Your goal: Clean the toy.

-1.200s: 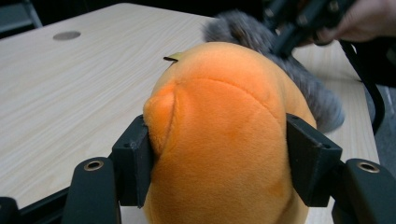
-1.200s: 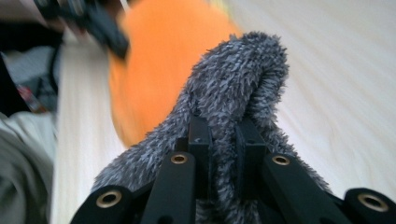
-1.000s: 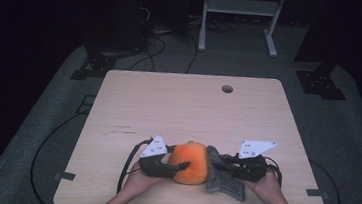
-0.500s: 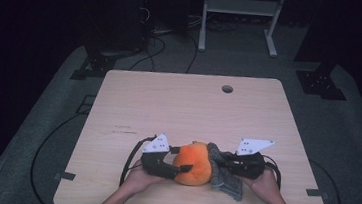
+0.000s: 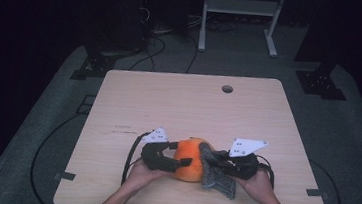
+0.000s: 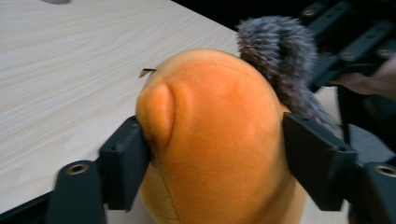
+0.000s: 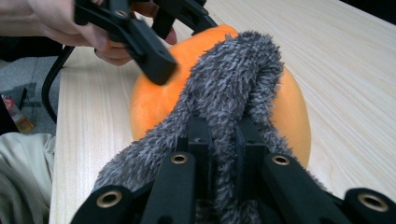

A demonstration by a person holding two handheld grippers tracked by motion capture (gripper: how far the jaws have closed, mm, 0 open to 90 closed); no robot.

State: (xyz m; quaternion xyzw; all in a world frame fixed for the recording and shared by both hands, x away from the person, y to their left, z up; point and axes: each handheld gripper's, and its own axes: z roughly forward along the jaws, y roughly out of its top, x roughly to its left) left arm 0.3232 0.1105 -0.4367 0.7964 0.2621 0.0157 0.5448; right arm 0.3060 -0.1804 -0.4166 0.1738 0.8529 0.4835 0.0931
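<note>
1. The wooden table [image 5: 194, 103] is the largest thing in the high view, pale and wood-grained, with a small round hole [image 5: 227, 89] near its far edge.
2. The orange plush toy [image 5: 189, 159] sits on the table near the person's edge, between the two grippers. In the left gripper view it shows as a rounded orange body [image 6: 210, 135] with a soft bulge on one side.
3. The grey furry cloth [image 5: 214, 175] drapes over the right side of the orange plush toy and hangs down to the table beside it. In the right gripper view its fuzzy fold [image 7: 233, 88] lies against the toy's orange surface [image 7: 289, 112].
4. The left gripper [image 6: 217, 158] straddles the orange plush toy, one black jaw on each flank. Its jaws have just been opening; the left jaw touches the plush at the bulge, though whether it presses firmly I cannot tell.
5. The right gripper [image 7: 223, 140] is clenched on the grey furry cloth, its two jaws drawn close together with a pinch of fur between them.
6. The person's hands [image 5: 144, 174] hold both tools at the near edge.
</note>
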